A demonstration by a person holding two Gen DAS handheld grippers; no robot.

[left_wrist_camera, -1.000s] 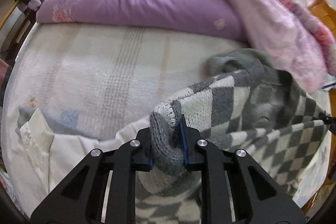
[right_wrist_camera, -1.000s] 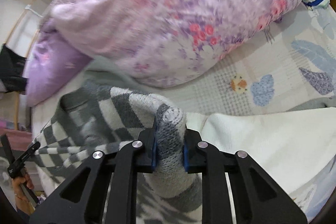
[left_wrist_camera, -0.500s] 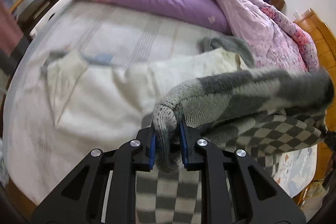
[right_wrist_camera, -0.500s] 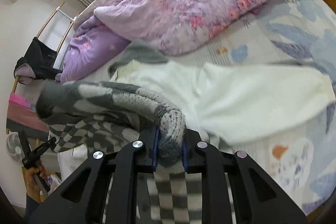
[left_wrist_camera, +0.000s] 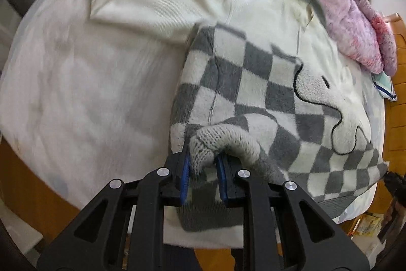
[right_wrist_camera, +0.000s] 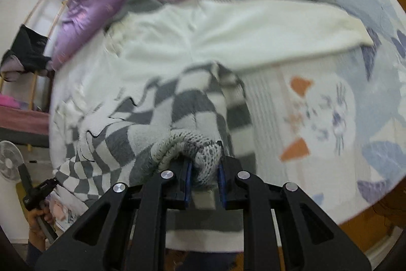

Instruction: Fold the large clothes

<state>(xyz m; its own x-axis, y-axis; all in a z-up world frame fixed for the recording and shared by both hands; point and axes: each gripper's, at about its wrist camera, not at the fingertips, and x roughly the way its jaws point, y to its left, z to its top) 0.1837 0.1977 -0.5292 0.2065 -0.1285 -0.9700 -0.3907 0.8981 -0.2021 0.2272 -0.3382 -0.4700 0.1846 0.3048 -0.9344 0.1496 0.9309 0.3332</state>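
A grey-and-white checkered sweater (left_wrist_camera: pixel 253 83) with a pale cartoon patch lies spread on the bed, over a cream garment (left_wrist_camera: pixel 157 4). My left gripper (left_wrist_camera: pixel 201 175) is shut on the sweater's knitted hem at its near left corner. My right gripper (right_wrist_camera: pixel 203 178) is shut on the knitted hem at the other near corner of the sweater (right_wrist_camera: pixel 187 103). Both grippers hold the hem low, near the bed's front edge. The cream garment (right_wrist_camera: pixel 253 29) lies spread behind the sweater in the right wrist view.
A purple and pink floral duvet (left_wrist_camera: pixel 350 9) is piled at the back of the bed (right_wrist_camera: pixel 330 103). A wooden headboard (left_wrist_camera: pixel 395 93) stands at the right. A fan (right_wrist_camera: pixel 9 164) and a clothes rack (right_wrist_camera: pixel 25 50) stand off the left side.
Both grippers have swung the sweater up from the bed, forward and down. It now lies flat over the cream garment, and both grippers have come nearer the bed's front edge.
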